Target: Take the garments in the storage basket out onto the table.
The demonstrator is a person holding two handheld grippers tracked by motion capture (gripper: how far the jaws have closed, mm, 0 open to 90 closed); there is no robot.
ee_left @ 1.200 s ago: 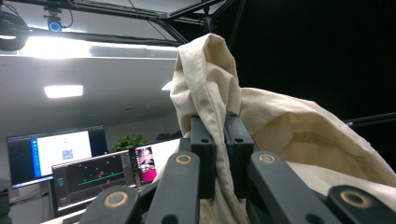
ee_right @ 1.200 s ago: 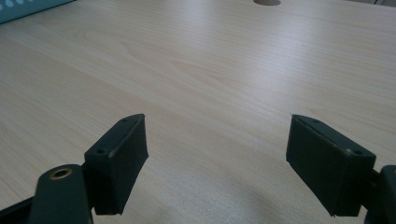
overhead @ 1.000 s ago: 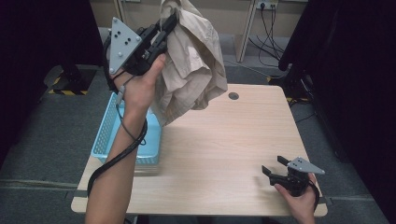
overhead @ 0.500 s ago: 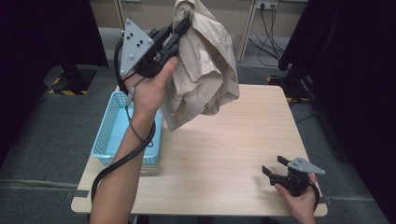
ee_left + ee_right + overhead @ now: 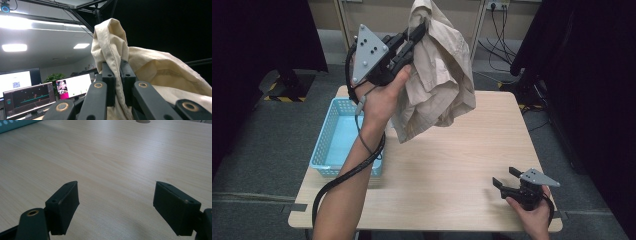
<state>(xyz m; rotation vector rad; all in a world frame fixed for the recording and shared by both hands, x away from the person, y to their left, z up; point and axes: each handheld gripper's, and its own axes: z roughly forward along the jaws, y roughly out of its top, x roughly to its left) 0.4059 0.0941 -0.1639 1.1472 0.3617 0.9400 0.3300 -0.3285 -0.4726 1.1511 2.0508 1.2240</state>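
L tongs (image 5: 417, 34) tight on beige shirt (image 5: 439, 85); R tongs (image 5: 504, 177) wide.

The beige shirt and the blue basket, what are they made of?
The beige shirt looks like soft woven cloth, maybe cotton: matte, wrinkled, with stitched seams, and it hangs limp from the left tool. The blue basket looks like hard moulded plastic: smooth, with walls full of small holes. Both are guesses from looks alone.
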